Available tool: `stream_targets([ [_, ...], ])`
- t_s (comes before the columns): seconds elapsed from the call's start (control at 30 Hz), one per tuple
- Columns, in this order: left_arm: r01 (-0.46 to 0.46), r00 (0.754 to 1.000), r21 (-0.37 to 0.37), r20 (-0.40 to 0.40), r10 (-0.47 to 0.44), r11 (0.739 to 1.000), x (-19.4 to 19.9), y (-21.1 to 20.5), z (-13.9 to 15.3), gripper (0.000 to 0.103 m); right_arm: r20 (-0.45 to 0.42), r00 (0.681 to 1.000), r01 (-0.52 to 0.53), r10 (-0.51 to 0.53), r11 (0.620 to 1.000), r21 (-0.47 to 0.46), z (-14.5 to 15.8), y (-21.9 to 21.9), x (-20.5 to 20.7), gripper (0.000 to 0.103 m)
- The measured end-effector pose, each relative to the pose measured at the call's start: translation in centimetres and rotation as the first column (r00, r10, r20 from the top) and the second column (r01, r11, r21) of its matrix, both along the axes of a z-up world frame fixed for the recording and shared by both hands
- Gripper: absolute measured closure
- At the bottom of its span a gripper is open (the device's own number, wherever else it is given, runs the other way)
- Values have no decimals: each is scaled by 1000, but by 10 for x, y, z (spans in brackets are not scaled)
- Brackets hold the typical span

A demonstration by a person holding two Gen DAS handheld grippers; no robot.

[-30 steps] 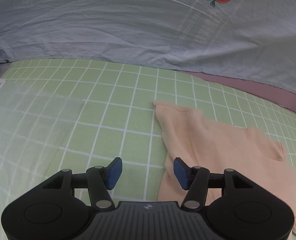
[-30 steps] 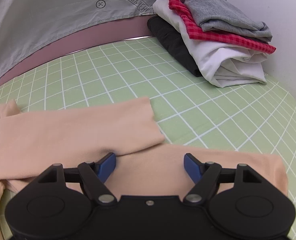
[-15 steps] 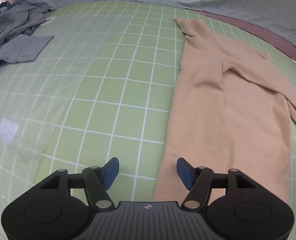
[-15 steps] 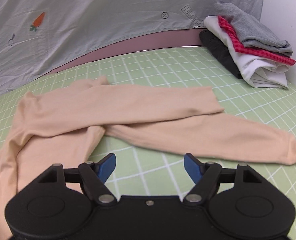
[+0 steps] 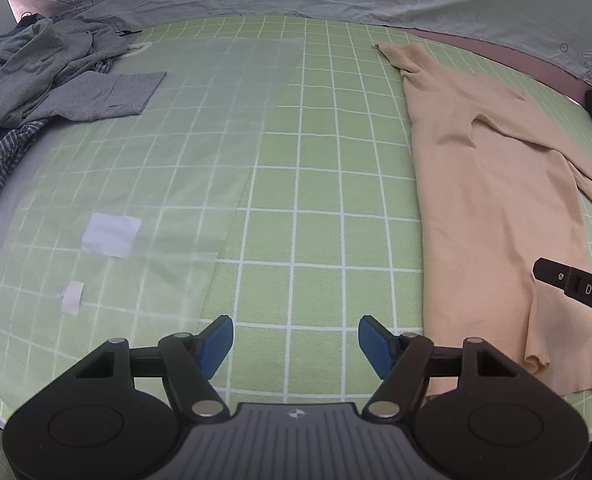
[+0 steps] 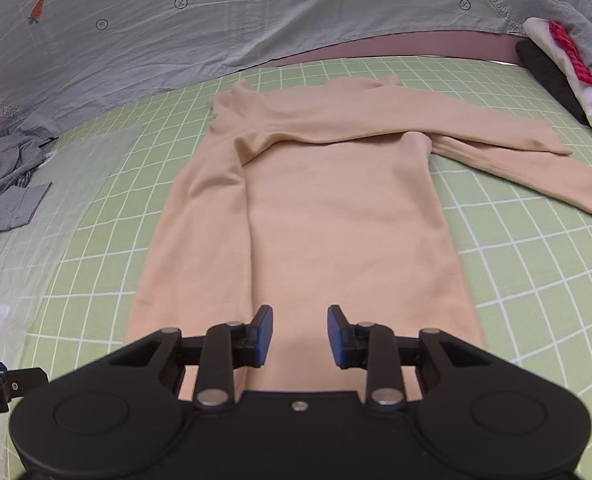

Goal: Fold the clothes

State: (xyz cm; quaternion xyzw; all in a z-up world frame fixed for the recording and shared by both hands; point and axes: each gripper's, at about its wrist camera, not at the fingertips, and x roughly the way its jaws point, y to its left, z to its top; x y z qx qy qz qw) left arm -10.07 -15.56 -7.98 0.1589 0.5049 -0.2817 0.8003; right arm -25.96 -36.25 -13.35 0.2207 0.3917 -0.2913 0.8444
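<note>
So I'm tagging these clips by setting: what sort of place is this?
Probably a staged home laundry-folding spot. A green checked mat holds a peach top, with folded clothes stacked on one side, a rumpled pile on the other, and a carrot-print sheet behind.

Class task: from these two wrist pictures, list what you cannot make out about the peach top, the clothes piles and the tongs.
- Peach top: its hem, right wrist view, hidden behind the right tongs, whose jaws are closing.
- Folded stack: right wrist view, cut off by the picture's edge.
- Grey clothes heap: left wrist view, cut off; items not countable.
- Left tongs, opening: height above the checked sheet unclear.
</note>
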Motion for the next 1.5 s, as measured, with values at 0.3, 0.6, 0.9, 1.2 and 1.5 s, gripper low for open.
stream_targets([
  [0.3, 96, 995, -5, -14, -96, 995, 6, 25, -4, 33, -26, 998, 52, -51, 998, 31, -8, 50, 4, 79],
  [0.6, 154, 987, -24, -50, -155, 988, 3, 22, -10, 33, 104, 982, 154, -159, 986, 55, 16, 63, -34, 100],
  [0.9, 186, 982, -21, -34, -186, 982, -2, -10, -8, 33, -27, 981, 193, -192, 981, 21, -1, 49, -36, 72],
  [1.2, 134, 991, -44, 21, -134, 990, 10, -75, 3, 28, 5, 984, 179, -179, 981, -69, 18, -15, -35, 36],
  [1.5, 86, 996, -35, 31, -85, 996, 39, -157, -1, 25, 18, 970, 244, -243, 965, -101, 15, -122, -35, 27],
])
